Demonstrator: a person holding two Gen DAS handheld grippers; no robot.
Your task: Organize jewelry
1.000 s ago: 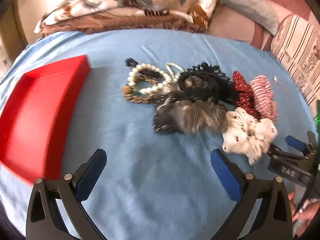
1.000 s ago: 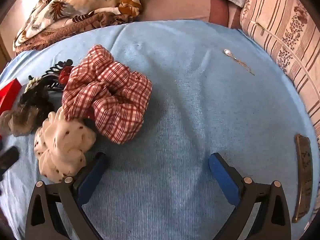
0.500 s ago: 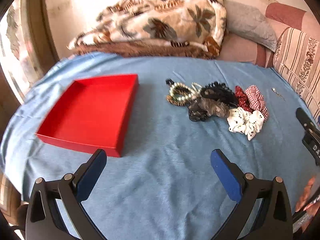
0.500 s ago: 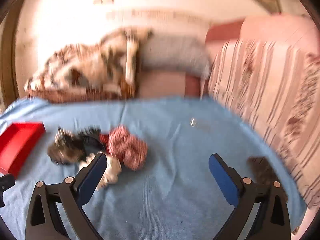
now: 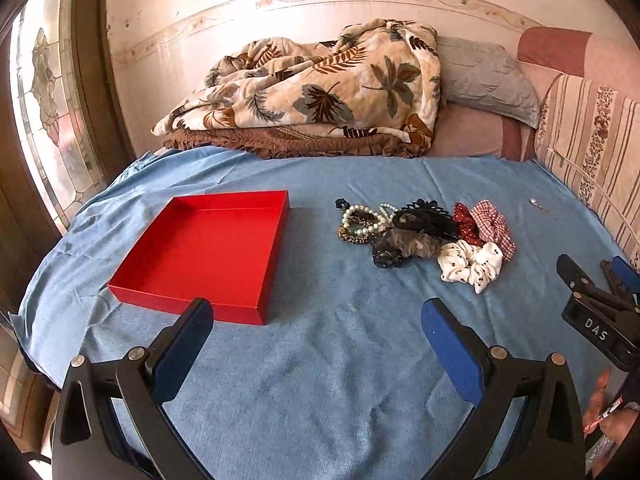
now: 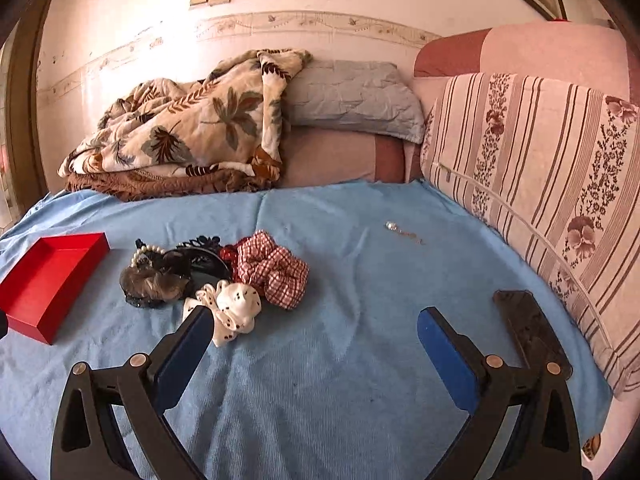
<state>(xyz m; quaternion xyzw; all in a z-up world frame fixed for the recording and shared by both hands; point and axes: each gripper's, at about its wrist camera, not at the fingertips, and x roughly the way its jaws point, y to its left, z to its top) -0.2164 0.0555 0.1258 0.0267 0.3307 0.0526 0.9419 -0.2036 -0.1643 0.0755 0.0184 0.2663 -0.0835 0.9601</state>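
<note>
Both grippers, left gripper (image 5: 316, 332) and right gripper (image 6: 312, 332), gape wide, empty; take the white scrunchie (image 6: 234, 308) first, right of the red tray (image 5: 208, 248); pinch fabric only.

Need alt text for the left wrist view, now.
Open left gripper hovers over a blue sheet, holding nothing. Ahead lie an empty red tray to the left and a pile of scrunchies and beads to the right.

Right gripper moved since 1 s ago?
Yes. The right gripper has pulled up and back from the checked scrunchie, which now looks smaller and farther; wall now visible.
</note>
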